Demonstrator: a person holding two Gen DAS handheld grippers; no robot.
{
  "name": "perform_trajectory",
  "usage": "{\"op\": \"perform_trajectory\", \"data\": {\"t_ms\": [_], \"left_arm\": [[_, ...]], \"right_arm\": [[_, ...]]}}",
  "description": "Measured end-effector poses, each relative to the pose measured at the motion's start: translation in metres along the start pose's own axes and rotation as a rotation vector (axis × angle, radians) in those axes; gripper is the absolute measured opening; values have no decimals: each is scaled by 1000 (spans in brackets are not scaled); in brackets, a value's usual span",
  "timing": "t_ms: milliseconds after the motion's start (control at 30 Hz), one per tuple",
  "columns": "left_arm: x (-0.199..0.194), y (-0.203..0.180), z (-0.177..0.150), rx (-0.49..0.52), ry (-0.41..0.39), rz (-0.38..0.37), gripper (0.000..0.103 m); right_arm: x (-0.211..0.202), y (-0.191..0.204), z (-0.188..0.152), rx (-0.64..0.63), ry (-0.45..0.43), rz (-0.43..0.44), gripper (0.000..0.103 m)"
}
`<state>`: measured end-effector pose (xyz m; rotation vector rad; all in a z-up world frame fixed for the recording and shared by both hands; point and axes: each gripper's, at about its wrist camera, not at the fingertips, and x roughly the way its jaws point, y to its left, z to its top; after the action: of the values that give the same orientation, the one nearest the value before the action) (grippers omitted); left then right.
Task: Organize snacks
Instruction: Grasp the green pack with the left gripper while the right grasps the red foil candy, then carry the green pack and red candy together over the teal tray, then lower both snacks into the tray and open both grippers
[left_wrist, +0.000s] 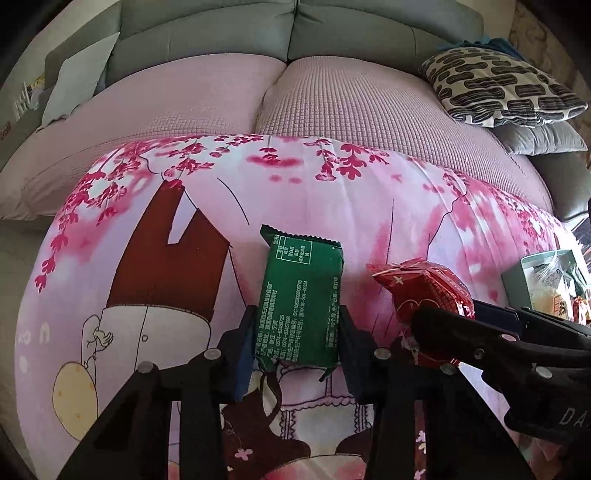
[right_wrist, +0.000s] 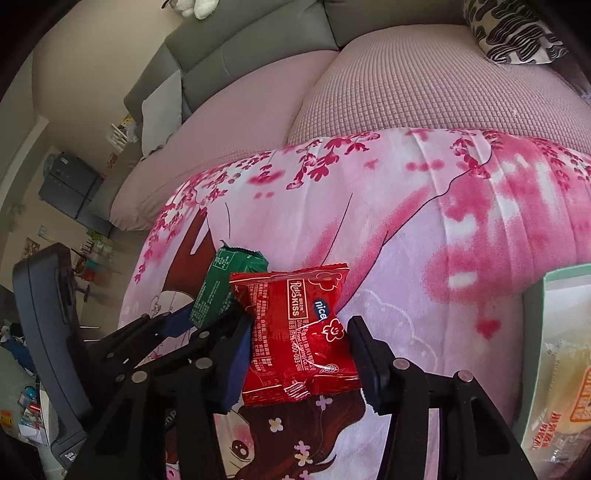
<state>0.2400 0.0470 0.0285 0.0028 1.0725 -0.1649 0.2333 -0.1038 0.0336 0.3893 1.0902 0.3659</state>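
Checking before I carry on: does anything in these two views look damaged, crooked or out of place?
Nothing stands out. The left tongs grip the green packet and the right tongs the red packet; both wrappers look sealed, nothing spilled on the pink cloth.

Left gripper (left_wrist: 297, 332) fingers (left_wrist: 245, 341) clamped, right gripper (right_wrist: 299, 354) fingers (right_wrist: 236, 354) clamped, both angled downward
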Motion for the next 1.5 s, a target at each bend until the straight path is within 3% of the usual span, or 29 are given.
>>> {"op": "perform_trajectory", "data": {"t_ms": [200,500,900,1167,1267,1500], "left_arm": [[-33,0,-21,-139,-57,-46,41],[-73,-38,-47,-206,-117,-115,41],[-110,-121,-59,-135,-174,-187,41],[-104,-196,-62,23,-169,-302,41],[-94,-219,-66,71,-145,-325,41],[-75,-222,-72,68,-131,-251,41]], "right_arm": [[-42,2,-23,-20,-64,-42,54],[-106,-18,-68,18,-137,-122,54],[-183,-76,-106,135,-238,-198,54],[-238,-146,-121,276,-338,-368,54],[-244,-173,-126,330,-343,-392,54],[-240,-196,-126,347,-337,-394,54]]}}
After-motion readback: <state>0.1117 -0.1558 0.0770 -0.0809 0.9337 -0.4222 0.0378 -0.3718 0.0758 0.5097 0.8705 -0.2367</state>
